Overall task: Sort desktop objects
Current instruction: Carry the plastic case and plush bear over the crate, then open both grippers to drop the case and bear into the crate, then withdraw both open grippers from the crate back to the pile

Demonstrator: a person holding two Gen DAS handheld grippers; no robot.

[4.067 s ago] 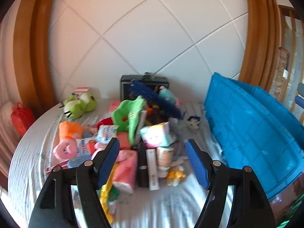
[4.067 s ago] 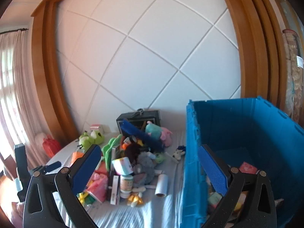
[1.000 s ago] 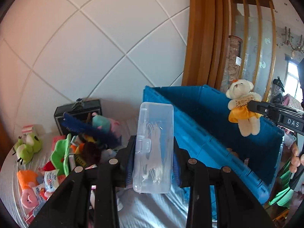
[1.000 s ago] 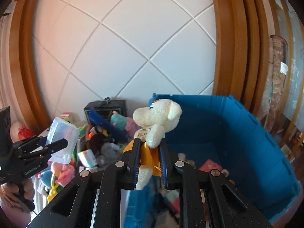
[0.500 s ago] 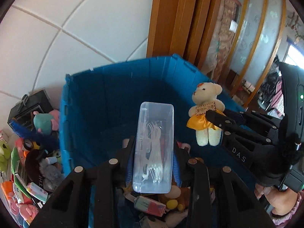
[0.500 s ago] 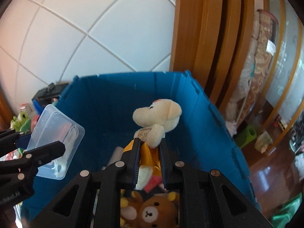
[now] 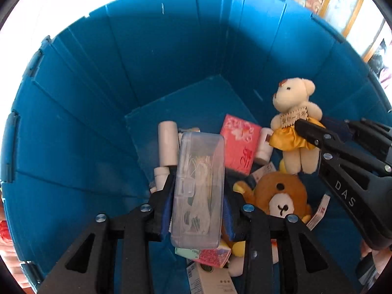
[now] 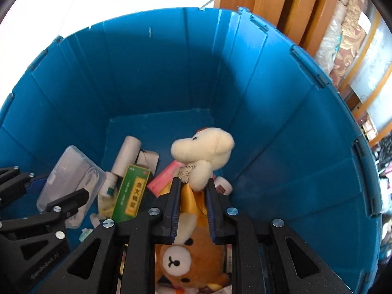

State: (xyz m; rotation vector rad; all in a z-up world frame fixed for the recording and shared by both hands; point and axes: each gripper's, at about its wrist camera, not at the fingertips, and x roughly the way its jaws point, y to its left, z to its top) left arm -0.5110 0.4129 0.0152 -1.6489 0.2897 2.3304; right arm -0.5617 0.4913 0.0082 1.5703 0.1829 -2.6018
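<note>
Both grippers point down into the blue crate (image 7: 103, 78) (image 8: 171, 68). My left gripper (image 7: 199, 186) is shut on a clear plastic case (image 7: 198, 188) with white cable inside; the same case (image 8: 71, 178) shows at the left of the right wrist view. My right gripper (image 8: 192, 191) is shut on a cream teddy bear in a yellow dress (image 8: 203, 152), gripped at the dress. In the left wrist view that bear (image 7: 294, 120) hangs at the right, above a brown bear (image 7: 279, 196) lying on the crate floor.
On the crate floor lie a pink tissue pack (image 7: 238, 142), a white roll (image 7: 167, 144), a green medicine box (image 8: 132, 193), small bottles and other packets. Wooden door frames (image 8: 269, 5) rise behind the crate. A hand (image 7: 372, 254) holds the right gripper.
Both grippers swung from the table's pile over to the crate, tipped downward and sank inside it. The case and the bear stayed gripped throughout.
</note>
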